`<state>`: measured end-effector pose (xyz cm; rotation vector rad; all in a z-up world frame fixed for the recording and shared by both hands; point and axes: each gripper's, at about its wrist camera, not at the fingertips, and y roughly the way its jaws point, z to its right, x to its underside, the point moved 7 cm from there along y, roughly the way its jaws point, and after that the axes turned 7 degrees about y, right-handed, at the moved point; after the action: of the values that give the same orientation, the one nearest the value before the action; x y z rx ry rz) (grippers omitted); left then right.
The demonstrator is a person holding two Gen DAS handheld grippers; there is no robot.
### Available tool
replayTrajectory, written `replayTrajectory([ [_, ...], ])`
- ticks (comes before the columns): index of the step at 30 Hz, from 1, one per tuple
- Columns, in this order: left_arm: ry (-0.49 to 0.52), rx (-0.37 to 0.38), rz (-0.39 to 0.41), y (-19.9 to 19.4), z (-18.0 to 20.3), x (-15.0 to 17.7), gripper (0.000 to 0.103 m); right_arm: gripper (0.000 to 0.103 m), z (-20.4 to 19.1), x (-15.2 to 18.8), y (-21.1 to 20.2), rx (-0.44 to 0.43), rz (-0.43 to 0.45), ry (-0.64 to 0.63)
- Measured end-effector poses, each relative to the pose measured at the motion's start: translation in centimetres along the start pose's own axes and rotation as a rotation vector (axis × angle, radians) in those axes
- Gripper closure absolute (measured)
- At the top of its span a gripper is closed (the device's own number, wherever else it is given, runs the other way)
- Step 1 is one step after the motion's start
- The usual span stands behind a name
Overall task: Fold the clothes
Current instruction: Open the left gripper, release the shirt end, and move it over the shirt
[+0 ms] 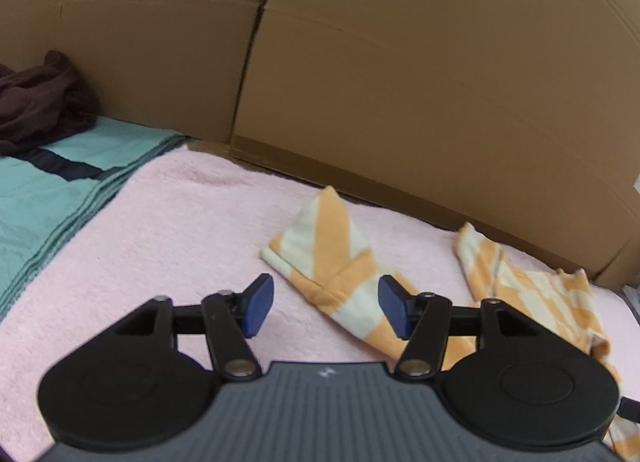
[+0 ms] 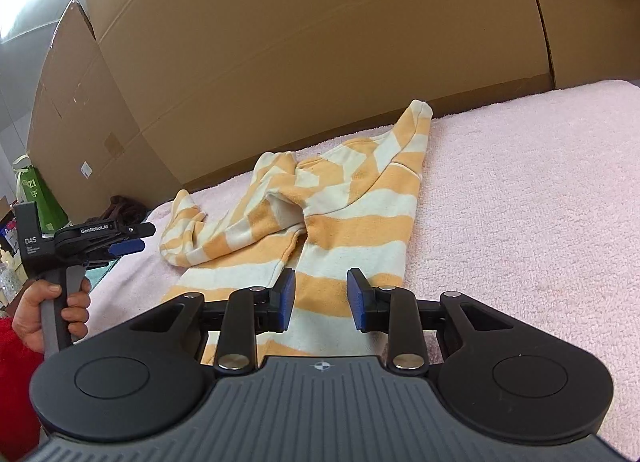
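brown clothes [image 1: 40, 102]: dark heap at the far left, sitting on the teal cloth, up against the boxes

teal cloth [image 1: 52, 190]: flat at the left, with a dark band across it; the pink towel runs along its right edge

pink towel [image 1: 180, 222]: covers the worktop, and the striped top lies on it

left hand [image 2: 48, 314]: wrapped round the grey handle of the left tool, with a red sleeve below it

left tool [image 1: 326, 308]: blue pads spread wide, nothing between them. It hovers over the pink towel, with a folded sleeve of the top just ahead between the fingers. From the right camera it sits off the left side of the top, not touching it

striped top [image 2: 340, 214]: orange and cream stripes, rumpled, lying in the middle of the towel. One sleeve is bunched toward the left, the other sticks up toward the boxes at the back, and the body runs toward the right camera

right tool [image 2: 322, 298]: pads apart too, gripping nothing. It's low over the near end of the top; can't tell if it touches the fabric

cardboard boxes [image 2: 320, 42]: big brown wall of them along the back edge of the worktop

green bag [image 2: 36, 198]: far left in the right camera, beside the boxes
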<state>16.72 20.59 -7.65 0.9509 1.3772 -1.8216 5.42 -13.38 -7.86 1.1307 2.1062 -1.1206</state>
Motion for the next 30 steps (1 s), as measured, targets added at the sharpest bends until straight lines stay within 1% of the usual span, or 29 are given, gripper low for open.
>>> replayTrajectory([
  [2, 0.003, -0.012, 0.001, 1.3, -0.5, -0.7, 0.038, 0.073, 0.0, 0.0, 0.0, -0.001, 0.0, 0.003],
  [4, -0.019, -0.029, -0.008, 2.6, -1.1, -1.1, 0.038, 0.073, 0.0, 0.0, 0.0, -0.001, 0.0, 0.004],
  [7, -0.07, -0.029, -0.003, 4.1, -1.9, -1.5, 0.038, 0.073, 0.0, -0.1, 0.0, -0.002, -0.001, 0.006],
  [10, -0.114, 0.005, -0.009, 5.4, -2.6, -1.6, 0.036, 0.073, 0.1, -0.1, 0.1, -0.004, -0.001, 0.01],
  [13, -0.14, 0.047, 0.009, 5.3, -3.0, -1.6, 0.034, 0.073, 0.1, -0.2, 0.1, -0.007, -0.002, 0.014],
  [15, -0.152, 0.058, 0.016, 5.2, -3.1, -1.5, 0.035, 0.073, 0.2, -0.2, 0.1, -0.01, -0.003, 0.019],
  [16, -0.157, 0.06, 0.019, 5.2, -3.2, -1.5, 0.04, 0.073, 0.2, -0.2, 0.1, -0.012, -0.003, 0.023],
  [17, -0.158, 0.062, 0.021, 5.2, -3.2, -1.5, 0.052, 0.073, 0.2, -0.2, 0.1, -0.014, -0.003, 0.026],
  [19, -0.139, 0.077, 0.018, 5.1, -2.8, -1.4, 0.062, 0.073, 0.3, -0.3, 0.1, -0.019, -0.003, 0.036],
  [20, -0.131, 0.086, 0.017, 5.1, -2.6, -1.4, 0.064, 0.073, 0.3, -0.3, 0.1, -0.021, -0.003, 0.039],
  [21, -0.123, 0.094, 0.016, 5.1, -2.4, -1.3, 0.072, 0.073, 0.3, -0.3, 0.1, -0.021, -0.002, 0.039],
  [22, -0.117, 0.099, 0.016, 5.1, -2.3, -1.3, 0.083, 0.073, 0.3, -0.2, 0.1, -0.019, -0.002, 0.038],
  [23, -0.116, 0.096, 0.023, 4.9, -2.3, -1.3, 0.09, 0.073, 0.3, -0.2, 0.1, -0.017, -0.002, 0.034],
  [24, -0.115, 0.094, 0.03, 4.8, -2.4, -1.4, 0.093, 0.073, 0.2, -0.2, 0.1, -0.015, -0.002, 0.03],
  [25, -0.114, 0.091, 0.036, 4.6, -2.4, -1.4, 0.101, 0.073, 0.2, -0.2, 0.1, -0.012, -0.002, 0.026],
  [26, -0.113, 0.088, 0.043, 4.4, -2.5, -1.4, 0.103, 0.073, 0.1, -0.2, 0.1, -0.009, -0.002, 0.023],
  [30, -0.107, 0.079, 0.069, 3.8, -2.6, -1.5, 0.103, 0.073, 0.0, -0.1, 0.1, 0.002, 0.0, 0.009],
])
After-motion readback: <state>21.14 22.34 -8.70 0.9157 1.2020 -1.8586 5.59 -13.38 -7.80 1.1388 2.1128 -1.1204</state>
